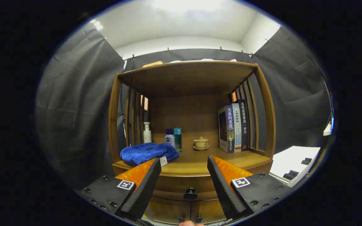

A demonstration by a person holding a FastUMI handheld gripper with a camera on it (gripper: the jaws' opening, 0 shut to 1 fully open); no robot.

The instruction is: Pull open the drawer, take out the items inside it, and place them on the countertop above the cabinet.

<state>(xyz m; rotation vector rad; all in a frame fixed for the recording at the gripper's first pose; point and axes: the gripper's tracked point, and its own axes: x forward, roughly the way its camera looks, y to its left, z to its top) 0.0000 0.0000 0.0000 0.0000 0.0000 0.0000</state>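
My fingers [184, 163] are spread apart, empty. Drawer [181, 188] shut, knob [190, 194] between them, just below the wood counter [196, 161]. Counter holds towel [148, 153], bottles [170, 137], teacup [201, 143], books [234, 127]. Grey cloth walls.

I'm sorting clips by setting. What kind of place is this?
Likely a mock home corner set up in a recording booth: a wooden cabinet with a shelf of books, toiletry bottles, a blue towel and a lidded teacup, ringed by dark cloth walls. The open tongs hover above the drawer knob.
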